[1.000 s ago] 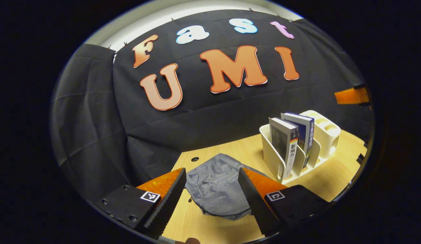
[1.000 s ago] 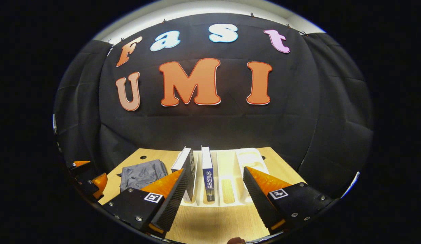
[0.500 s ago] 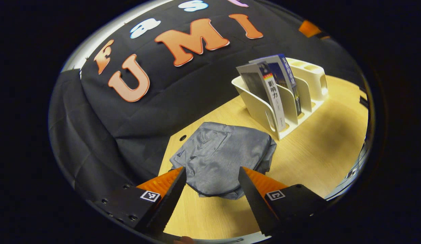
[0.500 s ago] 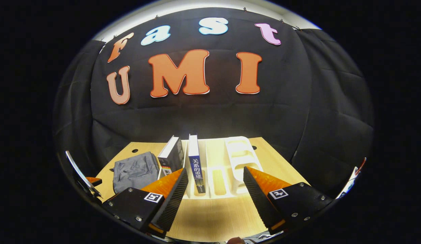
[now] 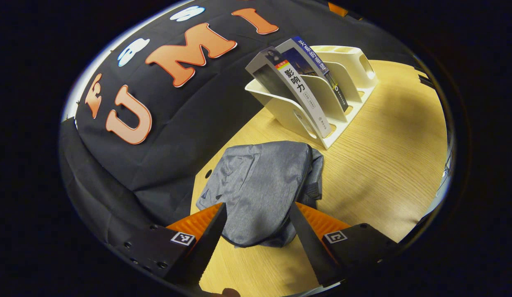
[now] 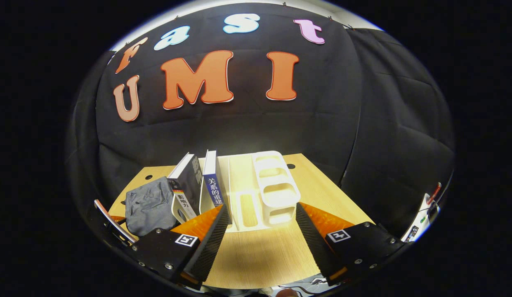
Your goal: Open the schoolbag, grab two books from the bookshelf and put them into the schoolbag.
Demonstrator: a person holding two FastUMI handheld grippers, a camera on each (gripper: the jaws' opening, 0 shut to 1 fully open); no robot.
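A grey schoolbag [image 5: 260,185] lies flat and closed on the wooden table [image 5: 383,144]. My left gripper [image 5: 256,243] is open, its fingers standing either side of the bag's near edge, just above it. Behind the bag stands a white bookshelf [image 5: 326,95] with two upright books, a grey-covered book [image 5: 295,95] and a blue-spined book [image 5: 317,66]. In the right gripper view the same bookshelf [image 6: 276,189] stands just ahead, with the dark book [image 6: 185,185] and the blue book [image 6: 212,185] at its left and the schoolbag [image 6: 148,204] farther left. My right gripper [image 6: 260,243] is open and holds nothing.
Black cloth walls close the table's back and sides. A bare stretch of table [image 6: 260,255] lies between the right gripper and the bookshelf. Small round holes [image 6: 148,177] mark the table's back edge. A metal bar [image 6: 113,222] shows at the lower left of the right gripper view.
My left gripper has tilted down and moved in over the schoolbag, whose near edge now lies between its fingers. The right gripper has drawn nearer the bookshelf and shifted right.
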